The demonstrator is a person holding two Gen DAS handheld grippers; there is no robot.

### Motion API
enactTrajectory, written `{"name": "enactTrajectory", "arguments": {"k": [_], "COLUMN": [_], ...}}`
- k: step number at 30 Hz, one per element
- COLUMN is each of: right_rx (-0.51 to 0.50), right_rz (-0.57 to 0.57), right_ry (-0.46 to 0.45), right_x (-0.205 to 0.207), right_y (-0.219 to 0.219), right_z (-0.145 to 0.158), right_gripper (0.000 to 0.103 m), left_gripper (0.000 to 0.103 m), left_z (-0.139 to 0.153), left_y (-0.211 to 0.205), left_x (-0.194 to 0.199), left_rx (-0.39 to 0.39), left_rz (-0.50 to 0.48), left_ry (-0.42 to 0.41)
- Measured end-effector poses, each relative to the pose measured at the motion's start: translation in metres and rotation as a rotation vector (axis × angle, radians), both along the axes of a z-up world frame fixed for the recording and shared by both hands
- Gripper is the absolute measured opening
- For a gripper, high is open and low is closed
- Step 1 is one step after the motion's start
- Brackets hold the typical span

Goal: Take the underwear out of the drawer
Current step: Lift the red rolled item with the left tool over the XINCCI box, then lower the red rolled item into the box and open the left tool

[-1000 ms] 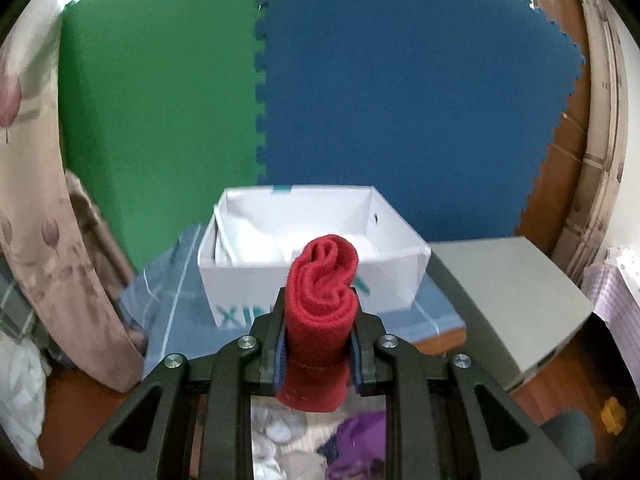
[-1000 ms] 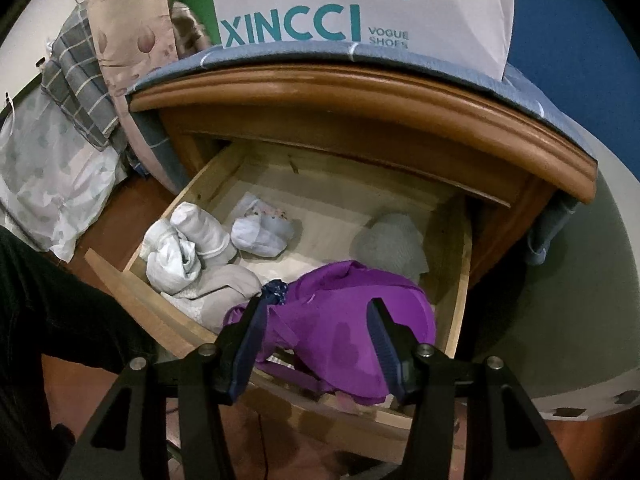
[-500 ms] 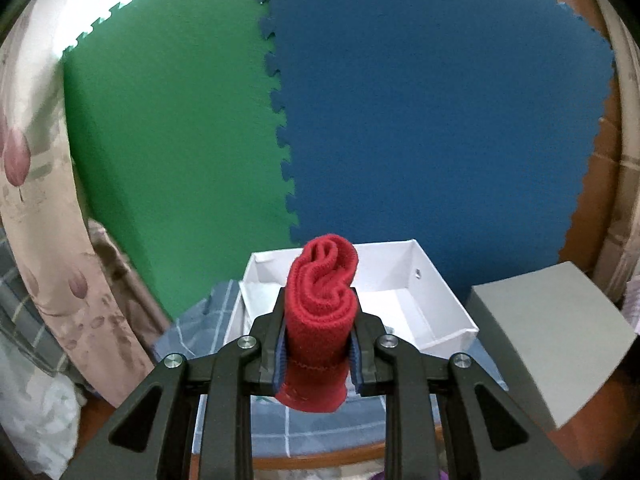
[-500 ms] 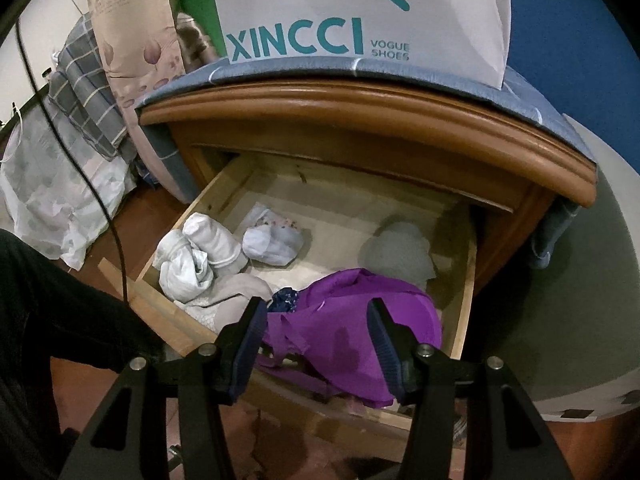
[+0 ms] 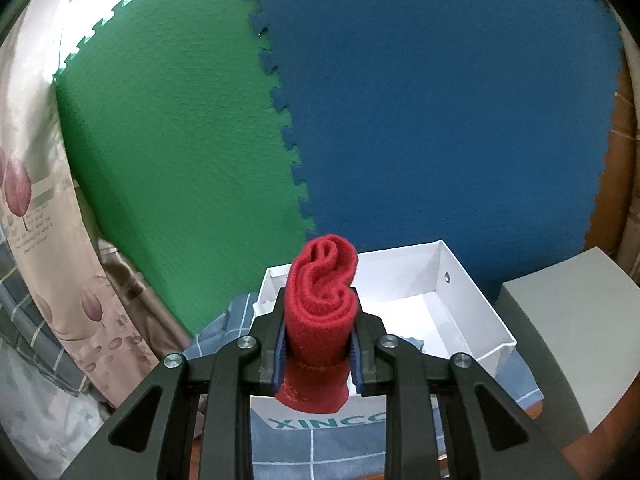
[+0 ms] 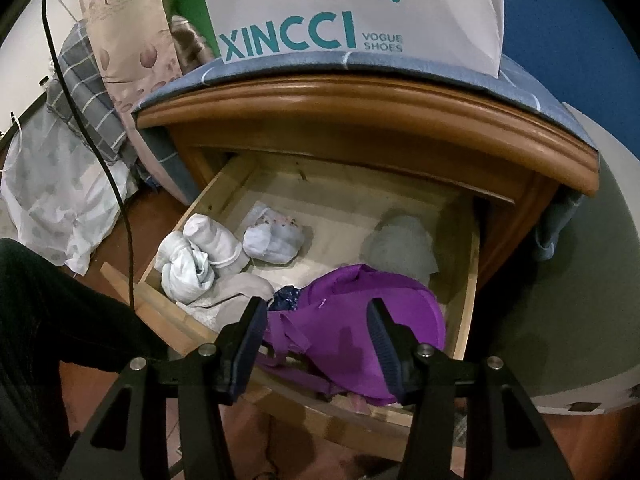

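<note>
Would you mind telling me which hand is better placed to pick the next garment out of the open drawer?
The right. The right gripper hangs open over the purple garment in the drawer, while the left gripper is shut on a red roll above the white box.

Left wrist view level over shoebox (image 5: 460, 300); right view steeply down, shoebox (image 6: 360, 12) shared.

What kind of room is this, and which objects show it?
Probably a bedroom: a wooden nightstand with its open pale wood drawer of rolled underwear, and grey checked bedding piled beside it.
</note>
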State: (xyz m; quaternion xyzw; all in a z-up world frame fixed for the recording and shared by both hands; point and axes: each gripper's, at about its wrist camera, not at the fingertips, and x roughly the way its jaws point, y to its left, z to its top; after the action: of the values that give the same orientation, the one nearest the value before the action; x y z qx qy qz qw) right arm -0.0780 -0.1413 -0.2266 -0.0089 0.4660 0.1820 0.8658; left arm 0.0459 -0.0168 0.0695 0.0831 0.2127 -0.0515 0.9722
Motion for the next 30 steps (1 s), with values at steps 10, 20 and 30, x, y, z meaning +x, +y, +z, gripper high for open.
{"name": "enactTrajectory", "arguments": {"k": [10, 20, 30], "right_rx": [-0.025, 0.009, 0.098], "right_rz": [0.025, 0.047, 0.042], "right_ry": [0.016, 0.004, 0.049], "right_x": [0.001, 0.0, 0.001], "right_y": [0.006, 0.012, 0.007], "right_z": [-0.01, -0.007, -0.007], "right_gripper": [0.053, 0.053, 0.053], "left_gripper": [0.022, 0.023, 0.023], "left_z": [0.005, 0.008, -0.007], "left_y": [0.014, 0.026, -0.015], "left_x": [0.026, 0.081, 0.133], "left_rx": [-0.064, -0.218, -0.161], "left_rz": [-0.003, -0.014, -0.05], "left_ry": [0.017, 0.114, 0.228]}}
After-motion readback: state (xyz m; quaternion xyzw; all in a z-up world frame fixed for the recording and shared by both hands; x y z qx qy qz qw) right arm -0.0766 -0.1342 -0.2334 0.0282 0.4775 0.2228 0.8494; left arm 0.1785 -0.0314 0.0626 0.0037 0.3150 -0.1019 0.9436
